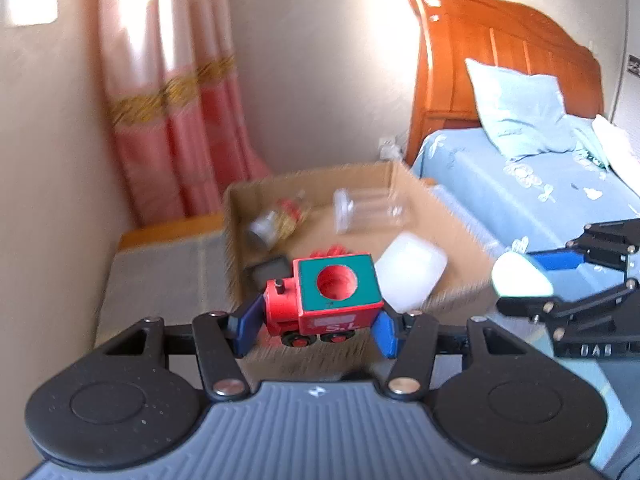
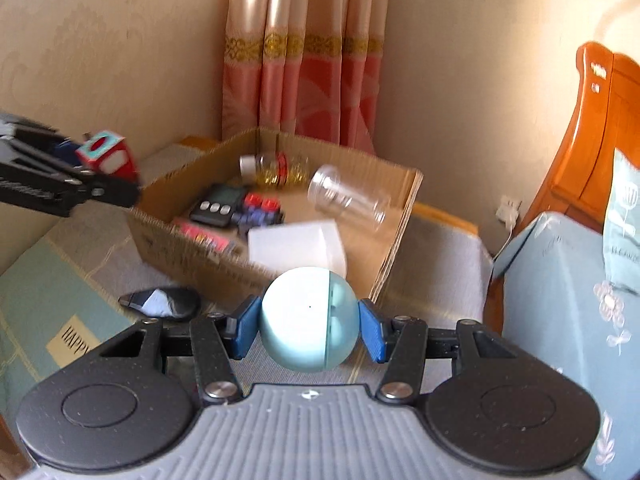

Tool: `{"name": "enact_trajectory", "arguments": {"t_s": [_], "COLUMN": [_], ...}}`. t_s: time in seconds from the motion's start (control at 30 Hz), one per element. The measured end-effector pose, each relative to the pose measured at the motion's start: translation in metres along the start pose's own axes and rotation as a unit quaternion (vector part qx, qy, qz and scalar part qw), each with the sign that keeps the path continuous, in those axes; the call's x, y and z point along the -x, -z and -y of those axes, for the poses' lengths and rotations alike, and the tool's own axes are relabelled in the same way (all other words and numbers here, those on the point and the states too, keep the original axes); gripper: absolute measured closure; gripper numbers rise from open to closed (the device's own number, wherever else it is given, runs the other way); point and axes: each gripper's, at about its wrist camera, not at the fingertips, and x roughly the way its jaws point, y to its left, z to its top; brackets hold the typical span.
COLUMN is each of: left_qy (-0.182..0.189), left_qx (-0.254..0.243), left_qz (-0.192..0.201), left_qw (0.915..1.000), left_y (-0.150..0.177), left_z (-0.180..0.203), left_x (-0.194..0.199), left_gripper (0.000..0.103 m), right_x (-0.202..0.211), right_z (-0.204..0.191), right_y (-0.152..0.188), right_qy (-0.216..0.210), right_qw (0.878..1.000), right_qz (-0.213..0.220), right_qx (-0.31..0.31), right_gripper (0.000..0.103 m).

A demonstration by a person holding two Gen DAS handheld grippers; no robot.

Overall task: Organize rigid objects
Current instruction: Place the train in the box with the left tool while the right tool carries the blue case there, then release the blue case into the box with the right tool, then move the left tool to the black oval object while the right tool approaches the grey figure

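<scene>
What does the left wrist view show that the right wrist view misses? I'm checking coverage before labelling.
Only the left wrist view shows the pillow on the bed. Only the right wrist view shows the black timer in the box and the dark object on the floor mat. Both show the cardboard box, clear jar, toy train in the left gripper, and the pale blue ball in the right gripper.

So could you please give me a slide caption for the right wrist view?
Right gripper holds a pale blue ball before a cardboard box of items.
</scene>
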Motion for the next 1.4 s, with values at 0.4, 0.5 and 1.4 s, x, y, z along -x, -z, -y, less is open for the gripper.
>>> {"name": "enact_trajectory", "arguments": {"t_s": [0.4,0.5,1.4], "left_qy": [0.003,-0.012,-0.080], "left_qx": [0.005,0.011,0.067], "left_qz": [0.014,0.016,-0.022], "left_qw": [0.9999,0.9997,0.9943], "left_y": [0.001,0.010,0.068], "left_z": [0.013,0.011,-0.020], "left_x": [-0.027,-0.014,0.025], "left_gripper": [0.006,0.002,0.002], "right_x": [-0.027,-0.041,-0.111], "right_z": [0.016,0.021,0.021], "right_y": [-0.042,-0.055,-0.099], "right_qy": [0.008,0.005,0.009], "right_qw": [1.000,1.000,0.997], "right_qz": [0.004,-0.001,-0.044], "right_qx": [0.011,0.006,-0.056], "right_gripper": [0.045,0.045,0.000]}}
